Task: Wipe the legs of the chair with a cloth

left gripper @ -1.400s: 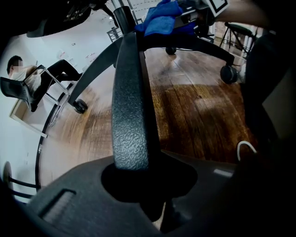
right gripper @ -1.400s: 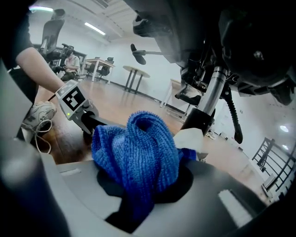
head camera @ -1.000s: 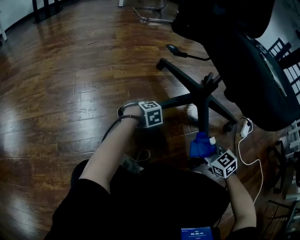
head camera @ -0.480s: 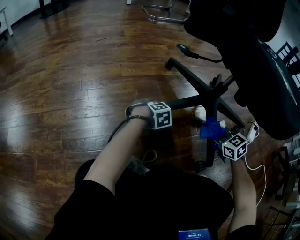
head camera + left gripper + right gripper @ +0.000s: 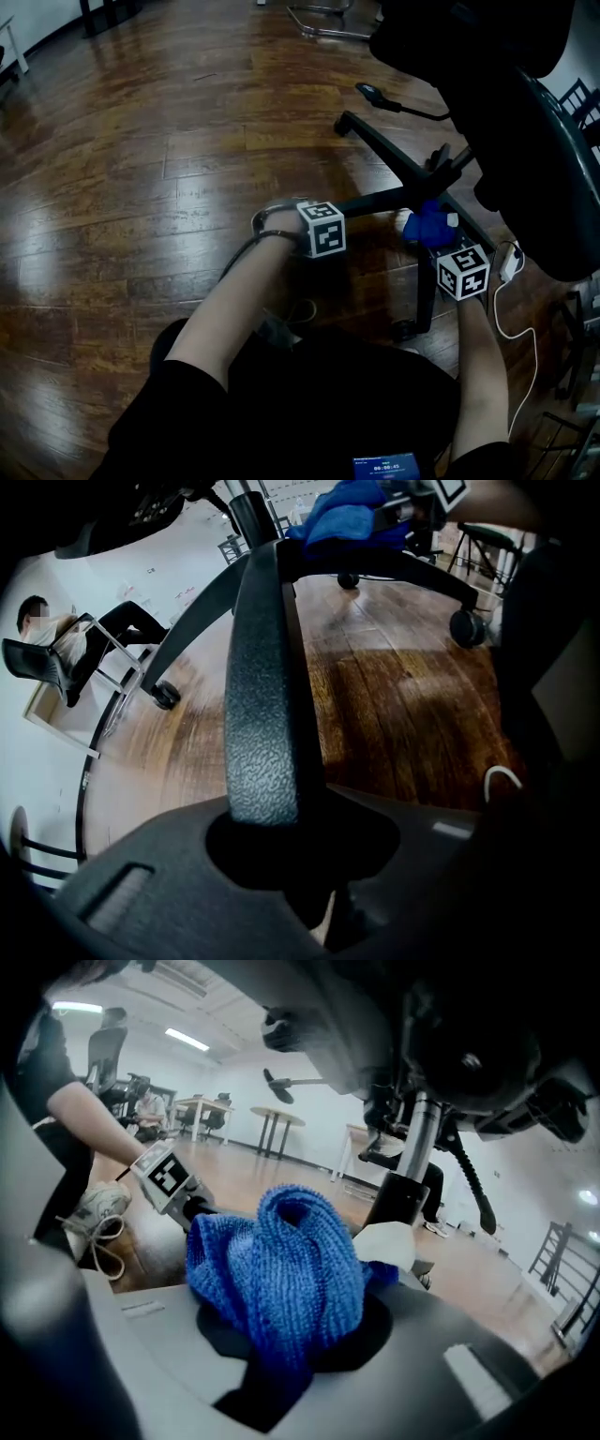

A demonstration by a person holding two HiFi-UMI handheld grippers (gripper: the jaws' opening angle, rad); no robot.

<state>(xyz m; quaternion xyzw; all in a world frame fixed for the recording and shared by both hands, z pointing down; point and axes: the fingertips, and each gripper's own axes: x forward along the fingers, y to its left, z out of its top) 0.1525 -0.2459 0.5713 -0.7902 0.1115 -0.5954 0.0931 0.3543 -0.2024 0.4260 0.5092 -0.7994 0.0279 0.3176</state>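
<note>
Although the dark plank floor took up most of the head view, a black office chair loomed over its far right corner, the seat overhanging a star base of black legs on casters. One leg ran from the hub toward the floor's left edge. A second leg ran toward the near edge and ended in a caster. The person's forearms reached in from the near edge. The left tongs pointed steeply down and were clamped on that leg, the jaws only narrowly apart, with its textured black bar filling the gap between them. The right tongs were closed on the lower folds of a bunched blue knitted cloth. The cloth lay against the base just beside the central column, at the hub end of the second leg, near the left tongs but apart from them. A white scrap touched the cloth's right side; what it was could not be told. A white plug and its cable lay on the floor toward the right edge, below the seat. A small lit phone screen showed at the near edge.
</note>
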